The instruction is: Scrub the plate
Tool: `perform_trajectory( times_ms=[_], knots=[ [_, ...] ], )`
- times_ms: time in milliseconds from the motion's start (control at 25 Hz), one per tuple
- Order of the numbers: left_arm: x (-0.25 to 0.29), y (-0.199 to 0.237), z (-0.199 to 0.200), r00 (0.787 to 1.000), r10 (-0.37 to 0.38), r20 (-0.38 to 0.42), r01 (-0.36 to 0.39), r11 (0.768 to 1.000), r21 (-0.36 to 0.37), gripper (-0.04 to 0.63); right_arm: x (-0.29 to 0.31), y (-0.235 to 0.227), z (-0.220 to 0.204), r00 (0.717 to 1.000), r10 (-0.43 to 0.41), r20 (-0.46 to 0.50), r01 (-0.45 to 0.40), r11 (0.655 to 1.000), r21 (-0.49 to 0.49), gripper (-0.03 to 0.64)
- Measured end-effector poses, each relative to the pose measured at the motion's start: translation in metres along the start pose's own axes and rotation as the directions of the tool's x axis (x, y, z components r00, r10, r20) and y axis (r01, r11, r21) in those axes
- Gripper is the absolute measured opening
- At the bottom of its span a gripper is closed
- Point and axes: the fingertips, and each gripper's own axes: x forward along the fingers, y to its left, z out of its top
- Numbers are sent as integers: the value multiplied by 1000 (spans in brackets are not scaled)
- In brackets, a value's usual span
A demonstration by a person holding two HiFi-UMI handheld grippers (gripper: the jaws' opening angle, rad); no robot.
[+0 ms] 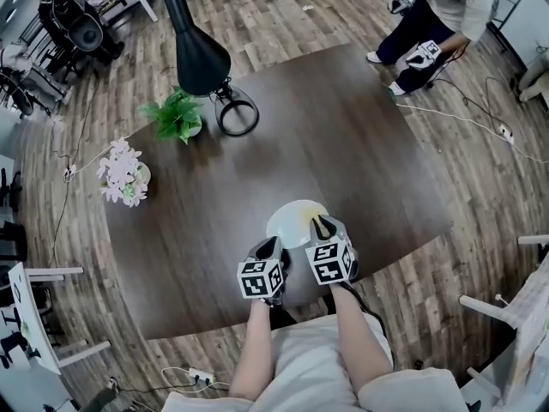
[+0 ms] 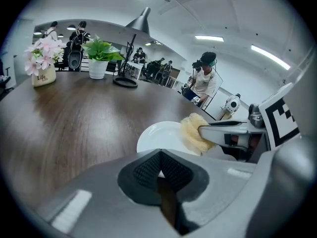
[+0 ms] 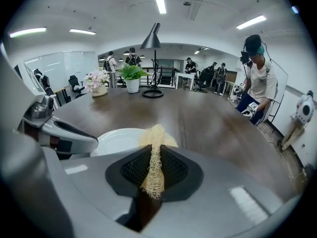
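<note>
Dark bench (image 1: 343,144) is stretching open beyond the near-edge plate (image 1: 290,223), left gripper (image 2: 159,173) fingers pinching its rim, right gripper (image 3: 154,158) fingers squeezing a scrubber (image 3: 156,135) lengthwise, pointing forward.

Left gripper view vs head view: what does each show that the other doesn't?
Left gripper view only: the fingers of the left gripper shut on the plate at its near rim; ceiling lights. Head view only: floor, the left gripper's own marker cube, the holder's forearms. Both: plate, yellow scrubber in the right gripper, table, green plant, flowers, second person.
</note>
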Motion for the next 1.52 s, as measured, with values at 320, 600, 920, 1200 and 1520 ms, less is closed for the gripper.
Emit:
perform_trajectory(
  times_ms=[320, 600, 920, 1200, 1520],
  knots=[
    [-6, -2, 3, 1000, -10, 9, 10, 1000, 12, 0, -14, -2, -13, 999, -17, -29, 17, 1000, -4, 68],
    [-8, 6, 7, 1000, -28, 7, 28, 999, 24, 0, -11, 20, -15, 999, 0, -47, 0, 1000, -17, 67],
    [-12, 19, 11, 999, -34, 4, 34, 999, 27, 0, -7, 66, -14, 996, 69, -62, -73, 995, -69, 67],
    [-21, 34, 17, 1000, -23, 12, 23, 999, 31, 0, 1, 102, -3, 989, 133, -60, -139, 983, -124, 67],
    [-27, 39, 25, 1000, -3, 15, 2, 998, 63, 0, 17, 128, 15, 977, 203, -61, -211, 956, -205, 67]
  ],
)
